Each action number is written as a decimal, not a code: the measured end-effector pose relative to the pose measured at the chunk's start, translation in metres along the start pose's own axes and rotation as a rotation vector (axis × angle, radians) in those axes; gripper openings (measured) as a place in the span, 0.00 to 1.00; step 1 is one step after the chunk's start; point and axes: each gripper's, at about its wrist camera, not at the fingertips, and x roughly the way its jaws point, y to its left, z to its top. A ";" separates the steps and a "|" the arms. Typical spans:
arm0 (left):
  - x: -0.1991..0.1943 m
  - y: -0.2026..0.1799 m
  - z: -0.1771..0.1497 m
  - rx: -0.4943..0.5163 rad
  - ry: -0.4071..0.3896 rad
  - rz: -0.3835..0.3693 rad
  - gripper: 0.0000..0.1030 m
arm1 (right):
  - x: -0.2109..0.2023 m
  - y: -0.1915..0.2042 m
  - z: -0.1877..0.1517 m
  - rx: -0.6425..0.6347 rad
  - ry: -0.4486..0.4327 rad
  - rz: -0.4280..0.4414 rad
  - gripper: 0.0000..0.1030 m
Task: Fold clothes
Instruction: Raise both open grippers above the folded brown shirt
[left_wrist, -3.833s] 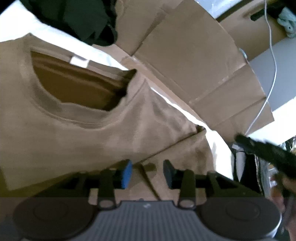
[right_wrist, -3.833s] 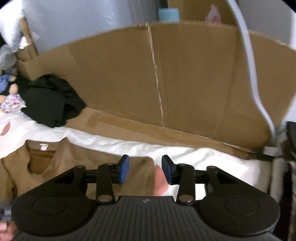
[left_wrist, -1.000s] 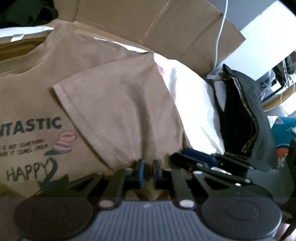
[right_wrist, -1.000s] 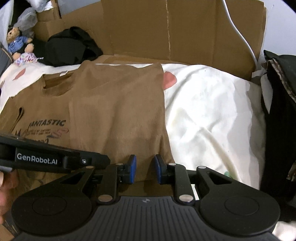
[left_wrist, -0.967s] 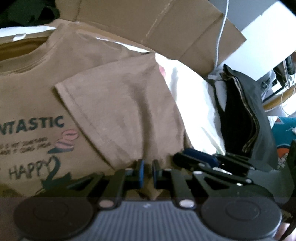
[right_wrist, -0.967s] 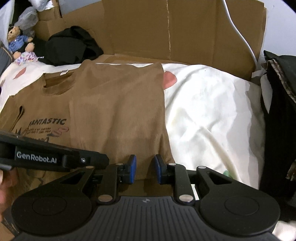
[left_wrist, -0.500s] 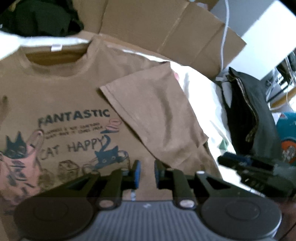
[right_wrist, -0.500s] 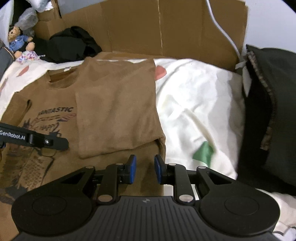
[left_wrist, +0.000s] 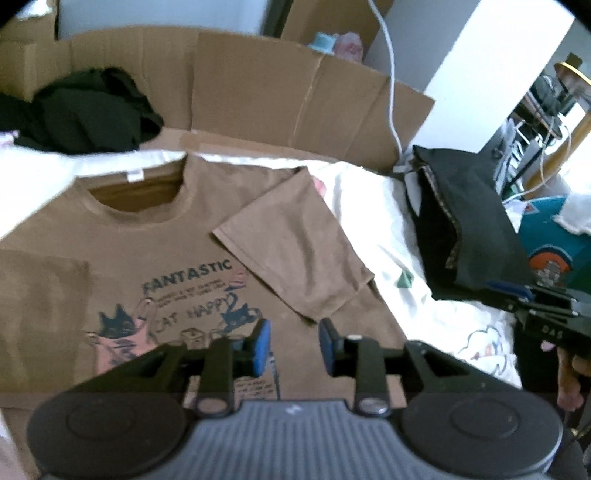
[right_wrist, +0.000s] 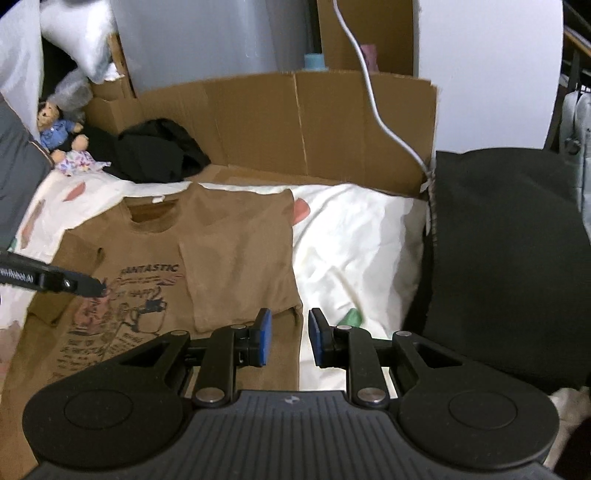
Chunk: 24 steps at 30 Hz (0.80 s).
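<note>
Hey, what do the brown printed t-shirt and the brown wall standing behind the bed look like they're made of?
The brown t-shirt: likely soft knit cotton, matte; it drapes limp, with a hemmed sleeve and ribbed collar. The wall: corrugated cardboard, judging by the flat tan panels, straight creases and raw cut edges.

Bed (right_wrist: 354, 236) is backed by cardboard sheet (right_wrist: 332, 122); white wall (right_wrist: 480, 66) seen behind it, w/ teddy bear (right_wrist: 55, 127) left of cardboard.

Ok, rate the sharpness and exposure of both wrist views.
Left wrist view: soft and smeared, the shirt print barely readable, the white panel at upper right blown out, fisheye bending the cardboard. Right wrist view: sharper, evenly lit, the sheet bright but not clipped, the dark pile losing detail.
</note>
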 end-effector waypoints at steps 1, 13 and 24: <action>-0.013 -0.001 0.002 0.018 -0.006 0.010 0.36 | -0.007 -0.001 0.001 -0.004 0.000 0.000 0.24; -0.127 -0.002 -0.001 0.051 -0.075 0.098 0.48 | -0.084 -0.010 0.015 -0.022 -0.054 0.023 0.25; -0.259 0.021 0.034 0.043 -0.250 0.258 0.49 | -0.153 -0.022 0.052 -0.070 -0.169 0.013 0.33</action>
